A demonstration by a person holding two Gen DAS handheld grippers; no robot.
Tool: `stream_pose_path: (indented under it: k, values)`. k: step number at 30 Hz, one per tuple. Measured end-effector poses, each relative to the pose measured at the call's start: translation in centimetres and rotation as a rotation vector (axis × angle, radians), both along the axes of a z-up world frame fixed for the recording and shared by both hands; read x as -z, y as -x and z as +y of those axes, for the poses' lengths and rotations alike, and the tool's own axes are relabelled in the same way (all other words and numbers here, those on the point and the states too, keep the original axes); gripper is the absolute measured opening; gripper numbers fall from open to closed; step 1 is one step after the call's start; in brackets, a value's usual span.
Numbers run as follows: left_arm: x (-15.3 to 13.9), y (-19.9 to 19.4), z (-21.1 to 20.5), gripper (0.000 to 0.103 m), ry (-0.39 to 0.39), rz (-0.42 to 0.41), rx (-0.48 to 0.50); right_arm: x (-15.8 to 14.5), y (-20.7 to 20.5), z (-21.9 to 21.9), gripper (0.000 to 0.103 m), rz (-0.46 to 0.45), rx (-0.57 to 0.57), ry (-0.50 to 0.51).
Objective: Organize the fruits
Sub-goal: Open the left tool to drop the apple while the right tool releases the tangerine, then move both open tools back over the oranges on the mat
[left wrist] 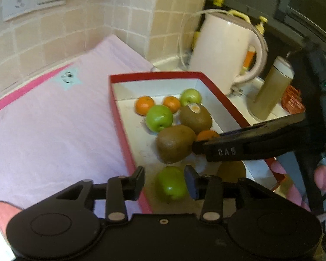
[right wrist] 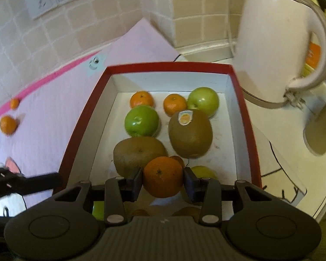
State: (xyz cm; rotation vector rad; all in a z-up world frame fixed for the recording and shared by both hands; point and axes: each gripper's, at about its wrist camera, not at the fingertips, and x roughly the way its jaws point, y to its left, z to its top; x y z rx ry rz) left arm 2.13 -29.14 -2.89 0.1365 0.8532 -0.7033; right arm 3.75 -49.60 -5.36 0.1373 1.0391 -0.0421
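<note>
I am holding my right gripper (right wrist: 163,179) clamped on a round orange tangerine (right wrist: 163,176), both pads pressing its sides, above the near end of the red-walled, white-lined cardboard box (right wrist: 80,128). My left gripper (left wrist: 164,181) is hanging with its fingers apart, one over the box's red left wall and the other beside a small green apple (left wrist: 171,183) lying at the near end. Inside, toward twelve o'clock, two tangerines and two green apples are sitting by the far wall, with two brown kiwis (right wrist: 190,133) nearer me. Two more tangerines (right wrist: 8,125) are lying on the pink mat (right wrist: 43,126) at nine o'clock, and a white electric kettle (right wrist: 278,43) is standing at two o'clock.
</note>
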Motion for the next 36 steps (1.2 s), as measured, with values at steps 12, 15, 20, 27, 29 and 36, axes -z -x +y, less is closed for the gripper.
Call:
stream_pose_path:
  k: [12,15,20,27,29,36]
  values:
    - [-1.5,-1.0,5.6,0.066,0.04,-0.044,-0.128,-0.8,0.5,0.8,0.065,0.043,0.027,0.031]
    - [-1.5,-1.3,6.8,0.066,0.045,-0.04,-0.16,-1.4,0.6,0.4,0.065,0.032,0.061,0.033]
    - [-1.6,-1.3,8.6,0.066,0.036,-0.034,-0.202,-3.1,0.1,1.4,0.066,-0.007,0.043,-0.033]
    - [-1.9,-1.3,12.5,0.067,-0.003,-0.032,-0.295,-4.4,-2.3,7.7,0.073,-0.056,-0.092,-0.038]
    - [-2.1,-1.4,14.1,0.067,-0.014,-0.036,-0.331,-4.4,-3.3,9.5,0.074,-0.054,-0.129,-0.047]
    - [-2.8,-2.4,19.5,0.067,-0.056,-0.056,-0.466,-4.9,-6.3,15.5,0.076,-0.054,-0.235,-0.091]
